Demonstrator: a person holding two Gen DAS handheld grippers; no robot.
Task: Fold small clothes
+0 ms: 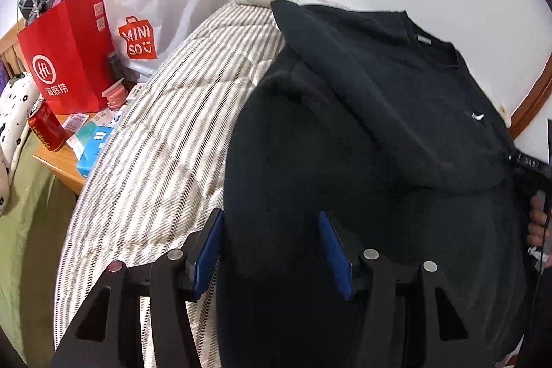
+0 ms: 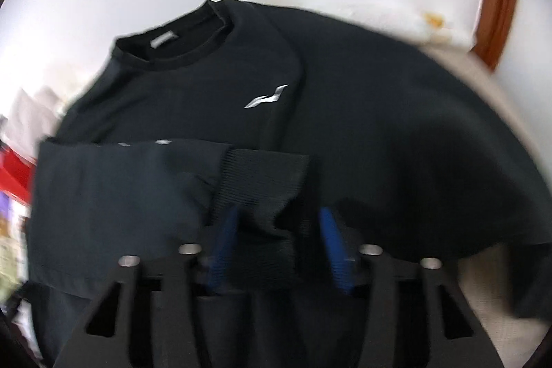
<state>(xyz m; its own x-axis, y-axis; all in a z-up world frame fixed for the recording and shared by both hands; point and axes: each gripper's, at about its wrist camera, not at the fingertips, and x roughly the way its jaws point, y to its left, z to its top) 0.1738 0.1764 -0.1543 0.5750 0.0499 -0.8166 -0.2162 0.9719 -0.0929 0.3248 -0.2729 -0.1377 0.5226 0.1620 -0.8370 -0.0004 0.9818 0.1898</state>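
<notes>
"Where is the shirt right now?"

"The black sweatshirt (image 1: 379,112) lies flat on the striped mattress (image 1: 165,112), neck away from me. One sleeve (image 1: 338,64) is folded across the chest. I see its ribbed cuff (image 2: 265,181) right in front of my right gripper (image 2: 276,240)."

"Are you holding it?"

"Not really. The right gripper's blue pads are apart, with the cuff bunched loosely between them. The left gripper (image 1: 272,247) also has its pads wide apart, over the shirt's side near the edge."

"So what can go wrong?"

"If I pull my right gripper away, I think the cuff may catch on a pad and drag the sleeve off the chest. Then the fold comes undone. The right picture is blurry, so I cannot tell if a pad touches the cloth."

"And the left side?"

"If I pinch too little there, the thick cloth may slip out when I lift. If I tug hard, the whole shirt may slide toward the red bag (image 1: 65,57) and the can (image 1: 46,130) on the little table (image 1: 62,168)."
</notes>
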